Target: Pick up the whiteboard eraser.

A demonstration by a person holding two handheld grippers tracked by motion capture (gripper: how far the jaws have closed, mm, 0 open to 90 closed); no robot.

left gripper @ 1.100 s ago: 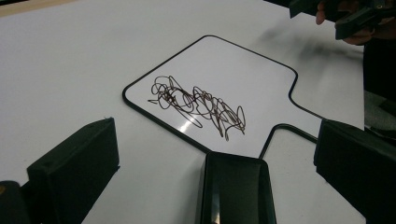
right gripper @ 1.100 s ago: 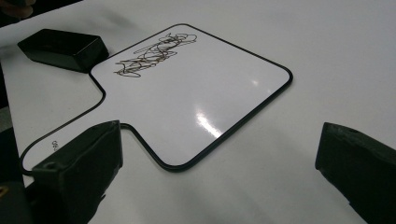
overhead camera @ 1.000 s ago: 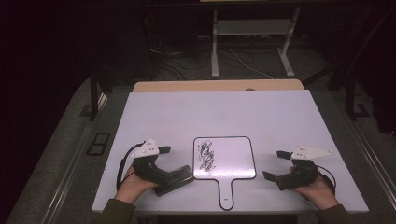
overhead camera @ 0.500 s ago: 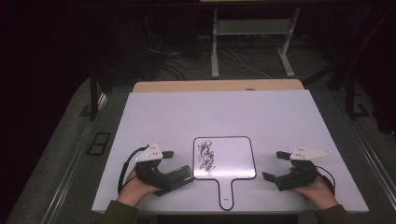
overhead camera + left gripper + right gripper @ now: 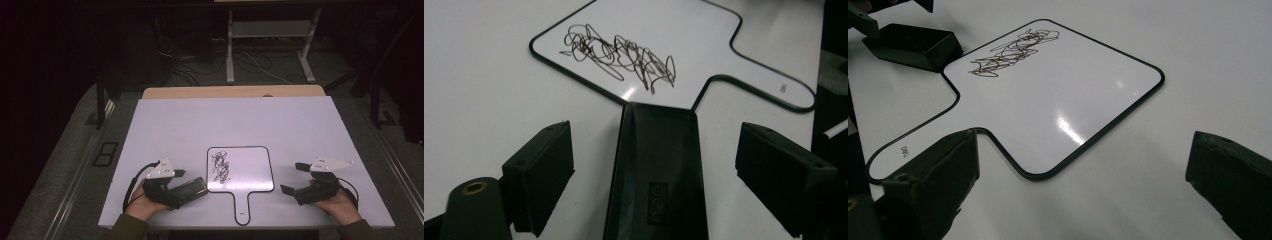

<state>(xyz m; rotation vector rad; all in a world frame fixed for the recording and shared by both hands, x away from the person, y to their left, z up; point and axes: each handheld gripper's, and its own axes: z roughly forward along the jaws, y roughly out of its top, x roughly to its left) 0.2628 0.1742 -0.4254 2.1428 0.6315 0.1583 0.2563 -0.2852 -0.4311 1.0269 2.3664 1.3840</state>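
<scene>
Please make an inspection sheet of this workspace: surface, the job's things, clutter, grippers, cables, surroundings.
Surface: white table, flat, bare at the far half.
Job's things: paddle-shaped whiteboard with a dark scribble; black eraser beside its left edge.
Clutter: nothing seen.
Grippers: left gripper has just been closing, eraser between its jaws, pads not yet touching; right gripper open, holding nothing, beside the whiteboard.
Cables: a black cable trails from the left gripper; more lie on the floor.
Surroundings: dark room, metal stand behind the table.
</scene>
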